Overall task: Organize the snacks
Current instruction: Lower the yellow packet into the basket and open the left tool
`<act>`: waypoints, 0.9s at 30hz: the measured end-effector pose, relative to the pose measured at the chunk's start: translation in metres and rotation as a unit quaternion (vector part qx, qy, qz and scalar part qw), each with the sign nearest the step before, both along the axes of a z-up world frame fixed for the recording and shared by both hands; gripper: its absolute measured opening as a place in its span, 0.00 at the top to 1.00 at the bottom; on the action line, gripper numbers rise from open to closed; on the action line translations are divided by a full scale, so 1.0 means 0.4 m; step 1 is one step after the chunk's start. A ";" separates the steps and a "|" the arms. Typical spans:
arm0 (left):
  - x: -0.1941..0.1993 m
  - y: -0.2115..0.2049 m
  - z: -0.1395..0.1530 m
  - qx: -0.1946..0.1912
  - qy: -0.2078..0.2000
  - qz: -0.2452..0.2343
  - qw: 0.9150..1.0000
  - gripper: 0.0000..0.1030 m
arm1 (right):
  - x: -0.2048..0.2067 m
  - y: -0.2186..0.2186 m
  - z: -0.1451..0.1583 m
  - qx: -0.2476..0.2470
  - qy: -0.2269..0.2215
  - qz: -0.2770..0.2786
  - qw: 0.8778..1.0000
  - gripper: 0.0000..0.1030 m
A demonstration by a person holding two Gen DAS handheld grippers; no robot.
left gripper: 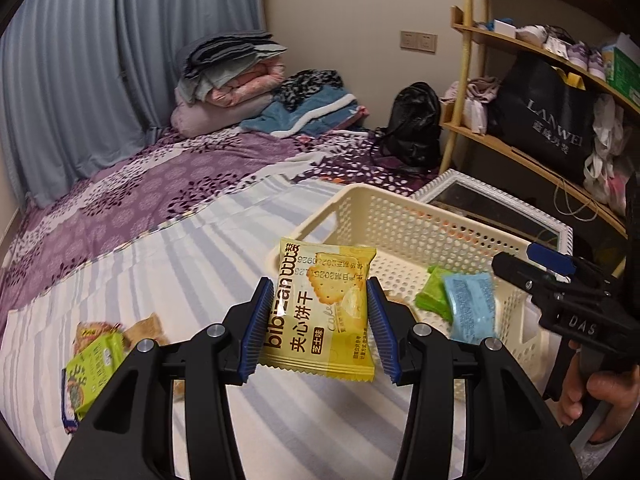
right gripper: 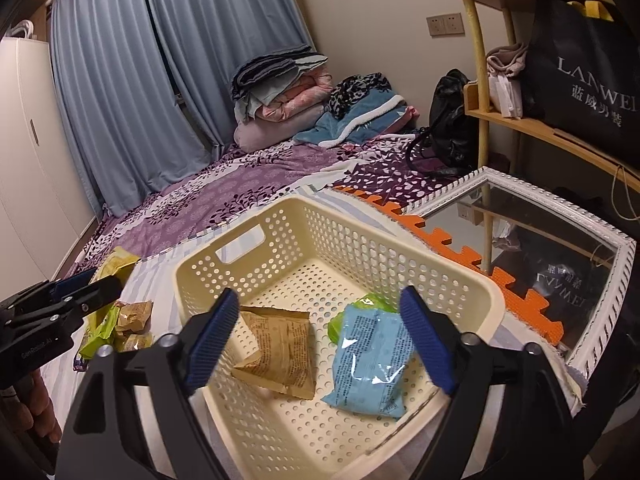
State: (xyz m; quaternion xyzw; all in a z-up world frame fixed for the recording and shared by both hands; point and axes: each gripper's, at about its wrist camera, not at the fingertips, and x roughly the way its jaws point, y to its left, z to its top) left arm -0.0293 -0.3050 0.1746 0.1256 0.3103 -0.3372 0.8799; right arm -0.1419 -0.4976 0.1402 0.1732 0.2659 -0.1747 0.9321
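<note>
Left gripper (left gripper: pixel 318 322) is clamped on a yellow sandwich-biscuit packet (left gripper: pixel 326 308), pads on its two side edges, packet upright and off the bed, centre of the left wrist view. Right gripper (right gripper: pixel 316 338) has jaws apart with nothing between the pads, hovering over the cream perforated basket (right gripper: pixel 452 280) in the lower middle of its frame

Basket contents in the right wrist view: brown snack packet (right gripper: pixel 280 350) lower centre, light blue packet (right gripper: pixel 370 364) to its right, a green packet (right gripper: pixel 370 302) half hidden behind the blue one. More loose snacks (left gripper: pixel 94 354) lie on the striped sheet (left gripper: pixel 200 264), lower left of the left wrist view

Step in hand, as I read it: carry the yellow packet into the basket. To do it well:
- lift enough to clear the near rim, the packet hangs below the pads
- aim for bare floor at the back of the basket, behind the brown packet
- release low so it lands flat, not propped on the wall
- right gripper sits over the drop zone at right of frame; move it off first to avoid a clash
- grip is only on the edges, so no fast swing
</note>
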 end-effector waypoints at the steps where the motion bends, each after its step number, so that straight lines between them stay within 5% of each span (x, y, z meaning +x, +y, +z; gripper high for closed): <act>1: -0.001 -0.015 0.000 0.001 -0.002 -0.006 1.000 0.53 | -0.004 -0.005 0.000 0.000 0.000 -0.002 1.000 0.16; 9: 0.009 -0.135 -0.018 0.002 0.004 -0.039 0.999 0.52 | -0.035 -0.048 0.001 0.003 -0.003 -0.026 1.000 0.16; 10: 0.014 -0.147 -0.022 0.002 0.005 -0.041 0.999 0.48 | -0.038 -0.053 0.000 0.004 -0.002 -0.028 1.000 0.16; 13: 0.027 -0.164 -0.027 0.001 0.008 -0.037 0.999 0.11 | -0.041 -0.058 -0.002 0.004 0.000 -0.032 0.999 0.16; 27: 0.084 -0.065 -0.024 0.002 0.015 0.032 0.999 0.04 | 0.009 -0.008 0.006 -0.034 0.027 -0.023 0.999 0.06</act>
